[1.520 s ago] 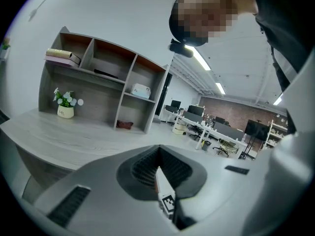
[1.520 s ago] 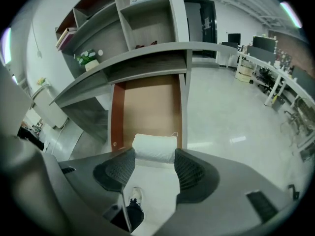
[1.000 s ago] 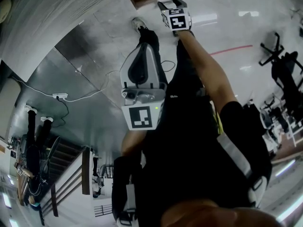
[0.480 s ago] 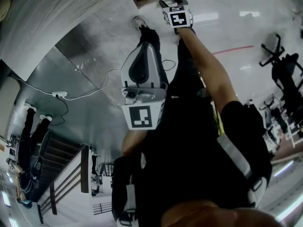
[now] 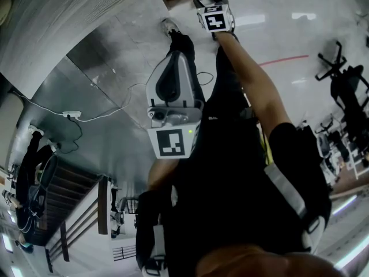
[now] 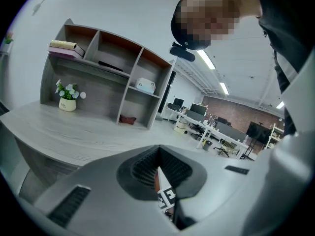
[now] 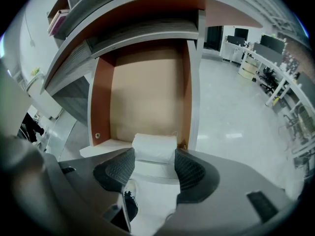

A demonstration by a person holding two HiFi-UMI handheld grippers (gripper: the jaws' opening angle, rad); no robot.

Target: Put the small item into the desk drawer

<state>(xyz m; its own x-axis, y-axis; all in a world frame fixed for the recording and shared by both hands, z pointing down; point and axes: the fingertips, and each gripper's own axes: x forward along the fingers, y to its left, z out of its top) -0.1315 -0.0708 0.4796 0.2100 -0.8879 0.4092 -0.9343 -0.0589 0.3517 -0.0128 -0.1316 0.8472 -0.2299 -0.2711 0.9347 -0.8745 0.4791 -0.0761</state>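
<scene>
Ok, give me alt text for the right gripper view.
The right tongs grip a small white bundle at the front of an open drawer with a tan bottom and reddish-brown sides. The grey desk runs above it, with pale office floor to the right.

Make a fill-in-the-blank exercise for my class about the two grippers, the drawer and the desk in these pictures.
1. The right gripper is shut on a small ____ item.
2. The desk drawer in front of that item stands ____.
3. The left gripper, its jaws together, holds ____.
4. The pot on the desk holds white ____.

Missing words: white; open; nothing; flowers.
</scene>
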